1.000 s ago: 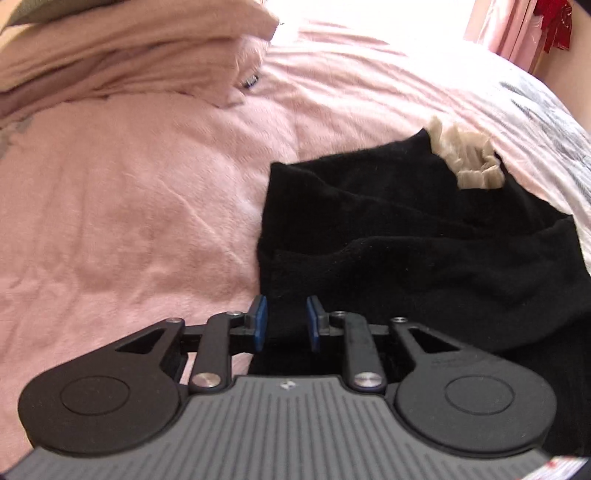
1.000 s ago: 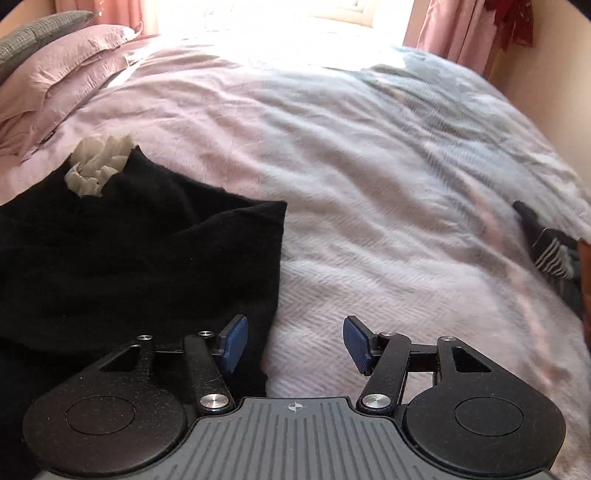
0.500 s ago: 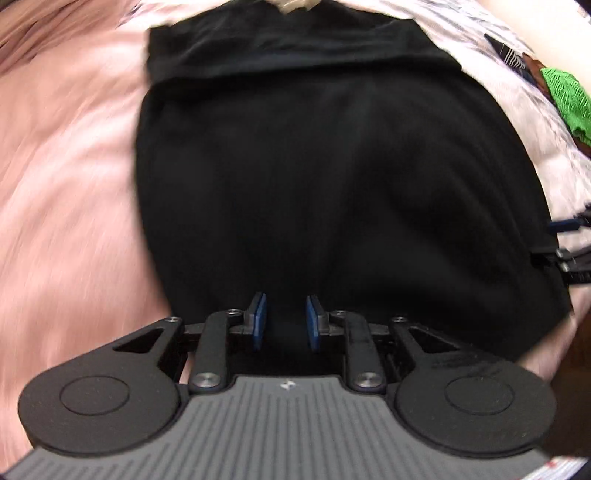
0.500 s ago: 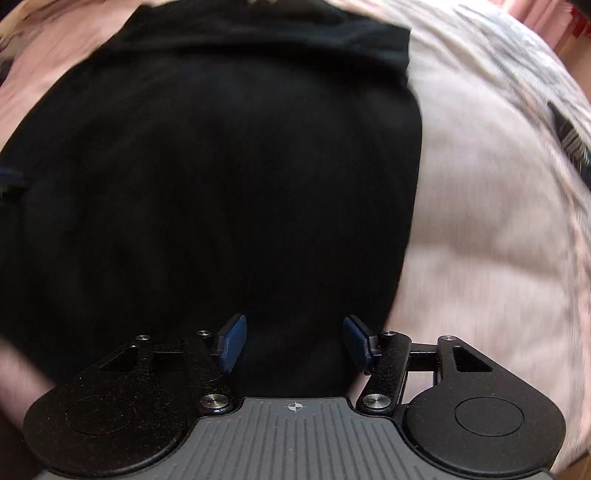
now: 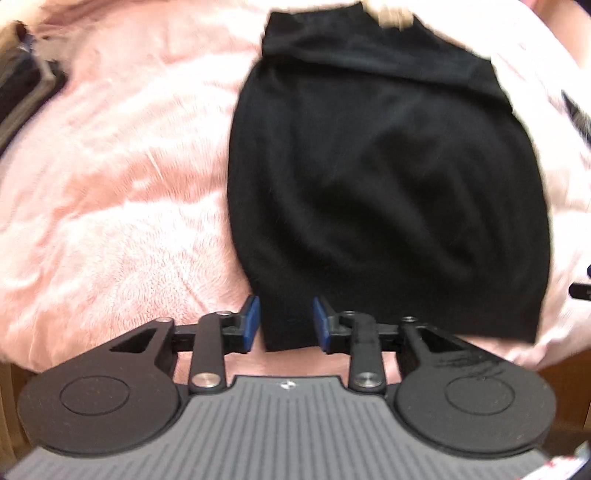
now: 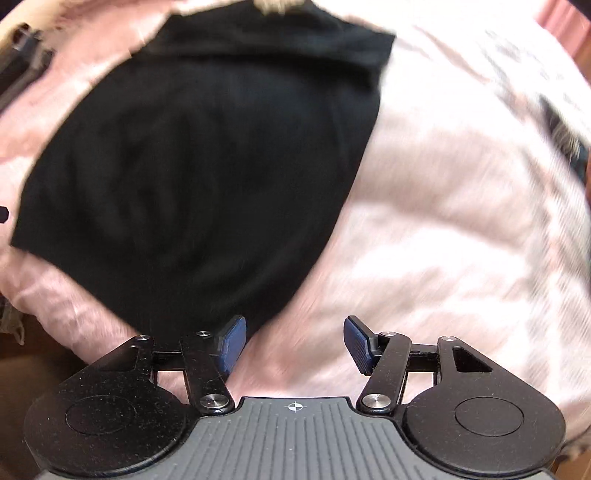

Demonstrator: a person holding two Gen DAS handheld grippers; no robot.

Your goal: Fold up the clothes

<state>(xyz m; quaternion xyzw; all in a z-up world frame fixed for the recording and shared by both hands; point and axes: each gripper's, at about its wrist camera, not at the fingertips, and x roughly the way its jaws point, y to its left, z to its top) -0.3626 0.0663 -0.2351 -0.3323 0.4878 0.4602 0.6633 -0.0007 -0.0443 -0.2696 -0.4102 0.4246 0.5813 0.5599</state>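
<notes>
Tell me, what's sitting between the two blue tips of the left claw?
In the left wrist view, the near corner of the black garment lies between the opening left claw tips, with pink bedcover below its edge.

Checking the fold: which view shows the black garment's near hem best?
Left wrist view: the black garment lies nearly whole, near hem crossing between the left gripper, whose jaws are opening. Right wrist view shows it off-centre and blurred, hem running diagonally.

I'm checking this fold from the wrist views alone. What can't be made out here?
- Cream collar of the black garment: cut off by the top edge and blurred, both views.
- Right tool: open over the bedspread.
- Left tool: opening, the hem corner between its pads; contact unclear.
- Dark shapes, left view's left edge: blurred, unidentifiable.
</notes>
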